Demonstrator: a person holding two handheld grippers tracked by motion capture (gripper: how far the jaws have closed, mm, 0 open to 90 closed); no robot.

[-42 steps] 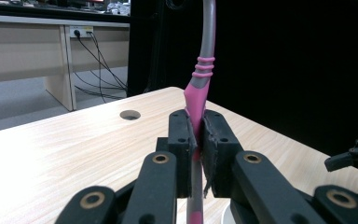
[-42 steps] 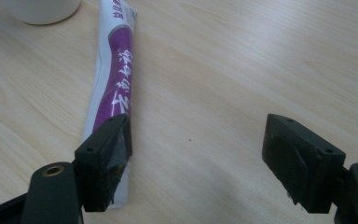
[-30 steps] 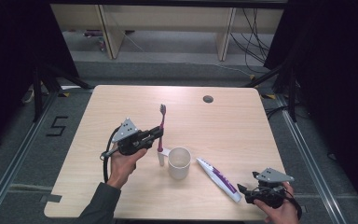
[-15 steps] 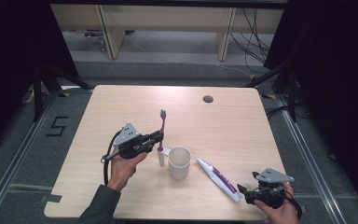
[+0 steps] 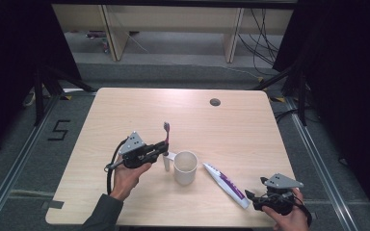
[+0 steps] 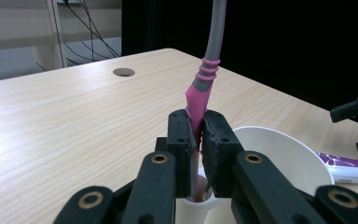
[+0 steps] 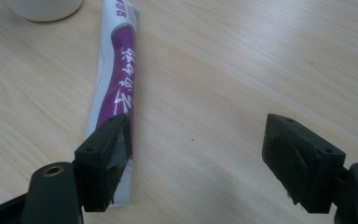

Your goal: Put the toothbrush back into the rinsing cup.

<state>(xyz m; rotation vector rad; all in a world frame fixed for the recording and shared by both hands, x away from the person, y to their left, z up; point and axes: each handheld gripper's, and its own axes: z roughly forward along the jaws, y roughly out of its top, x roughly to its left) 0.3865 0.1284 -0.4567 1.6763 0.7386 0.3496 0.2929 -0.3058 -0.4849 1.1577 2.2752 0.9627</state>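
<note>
High view: the left gripper [image 5: 160, 150] was seen at about 8 o'clock from table centre, jaws clamped on a pink-and-grey plastic toothbrush [image 5: 166, 137] that was held nearly upright, bristles up. Just at its 3 o'clock stood a white paper cup [image 5: 185, 167]. That upright hold was probably chosen so the handle could be dropped straight into the cup. A white-and-purple toothpaste tube [image 5: 226, 184] was laid flat at 4 o'clock from the cup, close beside it but apart. The right gripper [image 5: 253, 198] was parked near the table's front edge at 5 o'clock, at the tube's crimped end. The light wooden table [image 5: 125, 110] was otherwise bare apart from a round cable hole at 1 o'clock.

Left gripper view: both black pads were pressed tight on the toothbrush's pink grip section [image 6: 196, 100], grey neck rising out at 12 o'clock. The cup's rim [image 6: 279, 149] was seen right behind and below the jaws, so the handle's lower end was judged near the opening, not yet released.

Right gripper view: jaws were spread wide, nothing between the pads. The tube [image 7: 116, 74] was lying by the jaw at 8 o'clock, apparently lined up for a later pick.
</note>
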